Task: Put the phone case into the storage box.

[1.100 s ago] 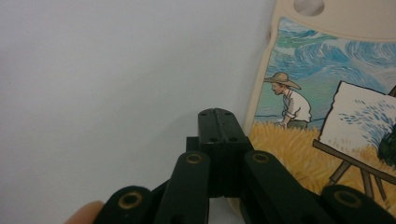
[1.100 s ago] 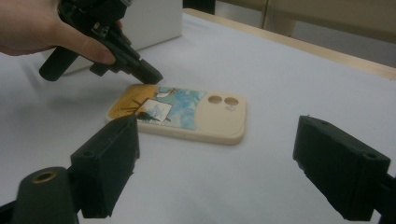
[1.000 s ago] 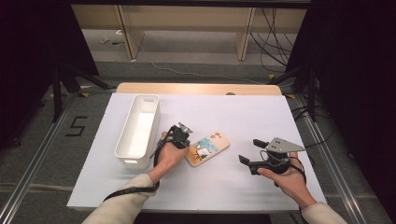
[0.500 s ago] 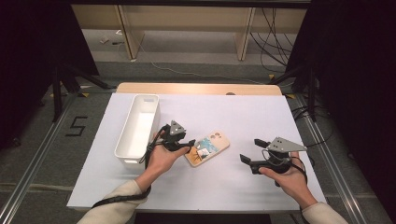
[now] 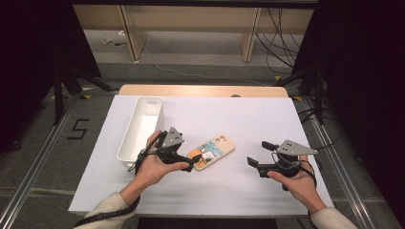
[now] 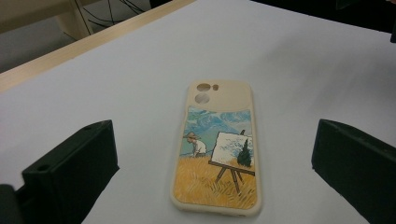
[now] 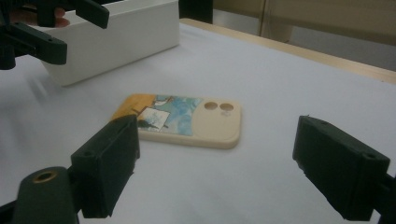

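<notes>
Left gripper [image 6: 212, 172] wide open, just been opening, over phone case [image 6: 215, 147]; right gripper [image 7: 229, 163] open, nothing held.

The right gripper [image 7: 215, 172] is holding its jaws wide apart, with nothing between them. A phone case [image 7: 180, 120] is lying flat on the white table [image 7: 289, 93] beyond the jaws. Far left, a white bin [image 7: 116, 37] is standing, and the left gripper [image 7: 51, 28] is hovering before it.

matt phone case [image 6: 216, 149], smooth white bin [image 5: 141, 130]
</notes>
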Available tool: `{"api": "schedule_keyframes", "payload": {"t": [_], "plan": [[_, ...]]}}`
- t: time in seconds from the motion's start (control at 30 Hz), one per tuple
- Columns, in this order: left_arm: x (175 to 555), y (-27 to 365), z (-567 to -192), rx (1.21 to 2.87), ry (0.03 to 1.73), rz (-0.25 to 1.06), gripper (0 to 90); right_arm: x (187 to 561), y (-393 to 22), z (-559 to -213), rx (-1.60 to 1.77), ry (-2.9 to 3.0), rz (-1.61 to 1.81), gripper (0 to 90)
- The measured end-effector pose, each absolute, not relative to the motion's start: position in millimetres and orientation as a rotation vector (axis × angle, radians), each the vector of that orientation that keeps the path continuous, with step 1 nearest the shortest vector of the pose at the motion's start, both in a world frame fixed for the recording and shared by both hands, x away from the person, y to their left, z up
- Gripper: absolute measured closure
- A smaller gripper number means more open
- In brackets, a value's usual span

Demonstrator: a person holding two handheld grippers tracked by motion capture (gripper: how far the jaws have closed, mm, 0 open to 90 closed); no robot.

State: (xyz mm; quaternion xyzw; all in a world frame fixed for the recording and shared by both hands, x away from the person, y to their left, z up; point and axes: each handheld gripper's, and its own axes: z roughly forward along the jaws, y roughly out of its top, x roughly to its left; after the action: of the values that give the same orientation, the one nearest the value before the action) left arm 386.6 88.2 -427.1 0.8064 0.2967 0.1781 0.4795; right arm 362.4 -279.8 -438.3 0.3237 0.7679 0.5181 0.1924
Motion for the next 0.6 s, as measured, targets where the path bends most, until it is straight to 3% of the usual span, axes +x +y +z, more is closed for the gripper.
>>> {"api": "schedule_keyframes", "payload": {"t": [0.6], "plan": [[393.5,77.9,-429.6,1.976,0.715,0.424,0.0,355.9,-285.4,-436.0,0.900,2.136,1.471,15.6]]}}
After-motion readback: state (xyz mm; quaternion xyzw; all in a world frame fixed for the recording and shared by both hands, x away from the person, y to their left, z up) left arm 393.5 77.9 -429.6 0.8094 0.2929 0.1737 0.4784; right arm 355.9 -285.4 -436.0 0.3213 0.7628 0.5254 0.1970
